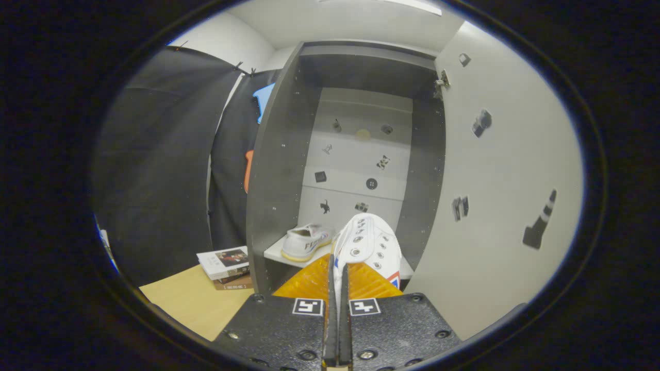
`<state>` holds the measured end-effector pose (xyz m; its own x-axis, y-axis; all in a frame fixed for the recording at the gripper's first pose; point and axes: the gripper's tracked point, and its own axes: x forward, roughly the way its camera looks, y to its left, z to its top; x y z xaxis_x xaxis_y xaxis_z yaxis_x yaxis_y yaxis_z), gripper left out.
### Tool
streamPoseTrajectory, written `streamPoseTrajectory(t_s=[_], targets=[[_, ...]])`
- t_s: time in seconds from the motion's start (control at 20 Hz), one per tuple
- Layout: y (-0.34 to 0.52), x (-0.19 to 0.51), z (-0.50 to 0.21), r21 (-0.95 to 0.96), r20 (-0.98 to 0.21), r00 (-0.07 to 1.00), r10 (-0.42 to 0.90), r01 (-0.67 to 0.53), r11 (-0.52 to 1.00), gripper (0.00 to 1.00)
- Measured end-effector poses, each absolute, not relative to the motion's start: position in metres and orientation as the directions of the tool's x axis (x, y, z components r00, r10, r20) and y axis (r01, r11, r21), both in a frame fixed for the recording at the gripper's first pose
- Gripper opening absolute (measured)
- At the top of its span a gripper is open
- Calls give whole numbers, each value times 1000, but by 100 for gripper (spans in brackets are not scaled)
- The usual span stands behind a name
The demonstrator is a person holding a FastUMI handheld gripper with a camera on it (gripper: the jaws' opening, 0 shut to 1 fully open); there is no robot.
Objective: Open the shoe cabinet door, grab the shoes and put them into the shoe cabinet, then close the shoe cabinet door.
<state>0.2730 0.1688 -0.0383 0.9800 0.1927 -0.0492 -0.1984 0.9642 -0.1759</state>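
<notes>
While the fingers (pixel 337 275) are drawn in to a narrow slit, they pinch a thin edge of a white shoe (pixel 368 245) between them, and each carries a small square black-and-white marker at its base. The held shoe reaches straight ahead of the fingers, its rows of metal eyelets facing up, with a red and blue patch on its side just right of the right finger; no wording on the patch can be made out. Its toe hangs over the front of the bottom shelf (pixel 276 252) of the shoe cabinet (pixel 273 170).

Just ahead and left of the fingers, a second white shoe (pixel 308 241) lies on that shelf with its yellowish sole toward the camera; dark lettering runs along its side, too small to read. Left of the fingers, outside the cabinet, two books (pixel 226 265) are stacked on the pale wooden bench (pixel 191 301), touching the cabinet's side; their cover text is too small to read.

To the right of the fingers, the cabinet door (pixel 495 206) stands swung open, with small picture stickers on its inner face. Beyond the shoes, the cabinet's pale back panel (pixel 361 165) bears more such stickers.
</notes>
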Motion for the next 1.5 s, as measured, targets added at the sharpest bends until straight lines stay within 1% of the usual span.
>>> streamPoseTrajectory(t_s=[0.2,0.4,0.55,0.8,0.95,1.1,1.2,1.3,1.45,1.5], targets=[[179,318,1,-221,-14,982,188,-186,957,5],[191,373,1,-302,-22,975,219,-216,928,5],[190,417,-22,-290,-67,973,221,-231,929,5],[171,496,-70,-312,-170,971,169,-216,925,5],[170,518,-93,-289,-214,960,183,-241,927,6],[180,521,-113,-234,-267,939,216,-281,931,7],[179,521,-124,-222,-294,935,200,-271,937,11],[178,525,-114,-203,-241,957,161,-211,956,32],[178,512,-110,-232,-230,968,105,-159,960,65],[177,505,-105,-247,-215,973,83,-137,959,65]])
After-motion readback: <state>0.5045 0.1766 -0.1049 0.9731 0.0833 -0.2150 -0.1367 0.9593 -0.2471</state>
